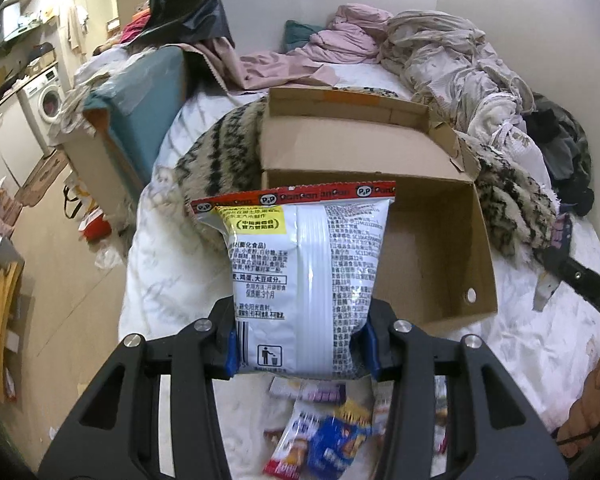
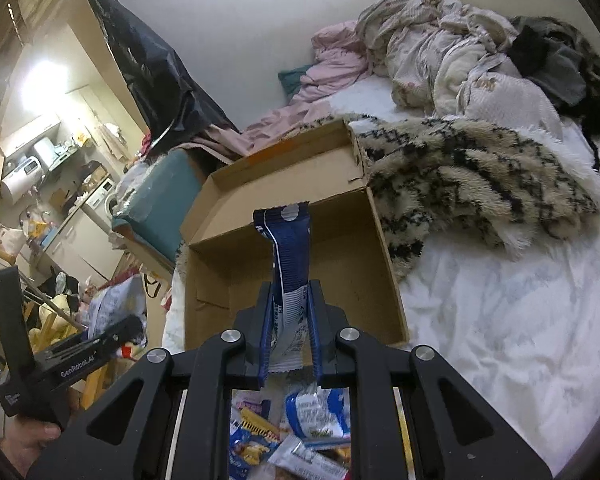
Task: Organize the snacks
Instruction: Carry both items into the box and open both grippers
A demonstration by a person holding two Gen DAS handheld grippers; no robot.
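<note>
Clamping white snack bag point(image 1: 304, 280), left tool point(image 1: 302, 350); right tool point(image 2: 290, 340) clamping blue wrapper point(image 2: 286, 256).

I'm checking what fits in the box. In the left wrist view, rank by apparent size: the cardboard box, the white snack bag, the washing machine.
1. cardboard box
2. white snack bag, though nearness to the camera inflates it
3. washing machine, far off, so its small look misleads

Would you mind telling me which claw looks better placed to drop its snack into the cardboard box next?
Probably the right claw: its slim blue packet points into the cardboard box, while the left claw's white bag sits toward the box's left edge.
</note>
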